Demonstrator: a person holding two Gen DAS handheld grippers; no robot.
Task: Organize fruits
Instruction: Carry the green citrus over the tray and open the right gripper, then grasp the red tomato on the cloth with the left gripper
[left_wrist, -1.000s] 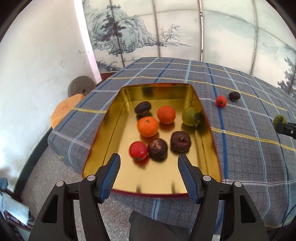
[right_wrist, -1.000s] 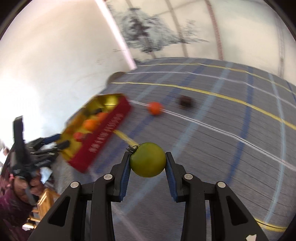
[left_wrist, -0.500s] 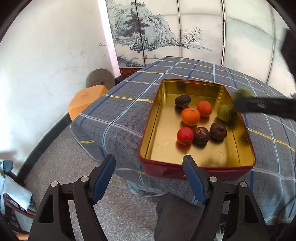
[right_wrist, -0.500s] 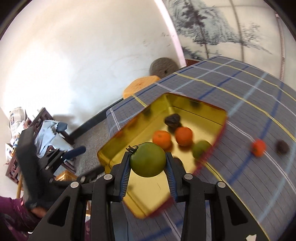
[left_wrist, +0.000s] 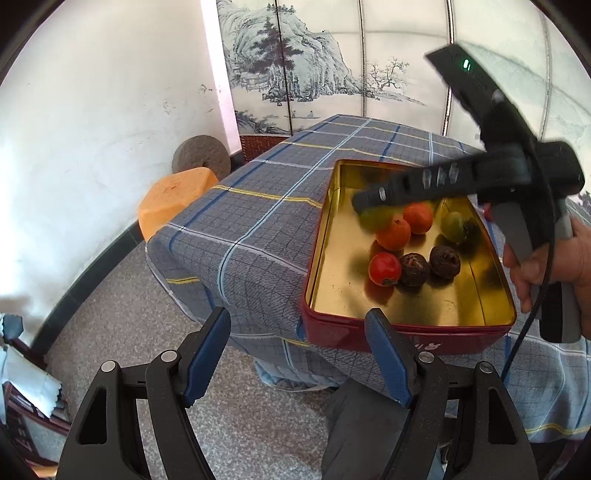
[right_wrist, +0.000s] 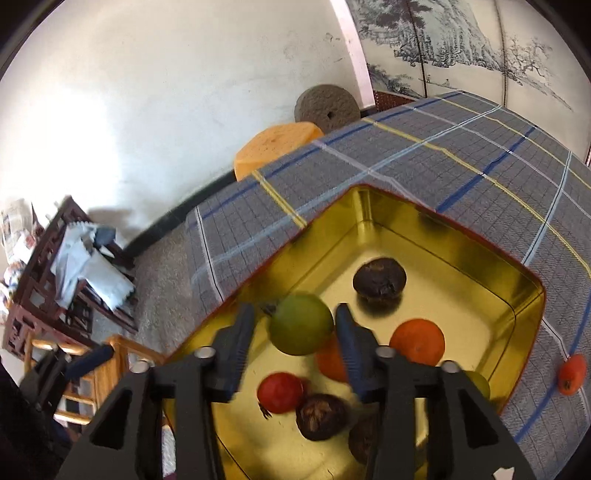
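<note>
1. The right gripper hangs over the gold-lined red tin, its jaws spread fairly wide.
2. The green fruit sits between the blue pads, close against the right pad; a gap shows at its 9 o'clock side toward the left pad. The fruit is blurred, so I cannot tell whether it is gripped or loose.
3. Below it in the tin lie a dark wrinkled fruit at 2 o'clock, an orange fruit at 3 o'clock, and a red fruit at 6 o'clock.
4. Another red fruit lies on the plaid tablecloth, outside the tin at 3 o'clock.
5. The left gripper hovers off the table edge, wide and empty, with the tin at its 1 o'clock.
6. From the left wrist, the right gripper reaches across the tin, the green fruit blurred beneath its tip.
</note>
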